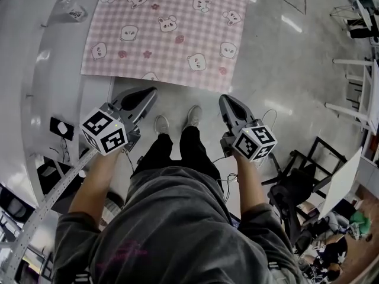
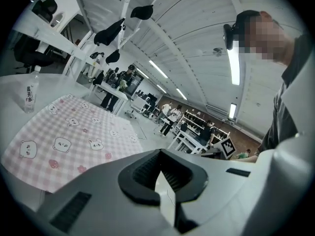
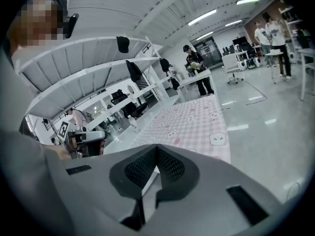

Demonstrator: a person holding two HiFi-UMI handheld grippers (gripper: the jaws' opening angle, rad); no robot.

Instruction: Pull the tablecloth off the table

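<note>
A pink checked tablecloth (image 1: 166, 28) with bear and bunny prints lies flat on a white table (image 1: 56, 58); it also shows in the left gripper view (image 2: 64, 136) and the right gripper view (image 3: 192, 122). My left gripper (image 1: 151, 92) is held a little short of the cloth's near edge, jaws together with nothing in them (image 2: 158, 152). My right gripper (image 1: 227, 98) is level with it to the right, also shut and empty (image 3: 156, 146). Neither touches the cloth. The person's shoes (image 1: 176, 121) stand between the two grippers.
A clear water bottle (image 1: 74, 10) stands on the bare table left of the cloth (image 2: 31, 93). White racks (image 1: 358, 87) and a black chair (image 1: 302, 182) are at the right. A metal shelf frame (image 1: 47, 194) runs along my left. People stand far off (image 2: 170, 117).
</note>
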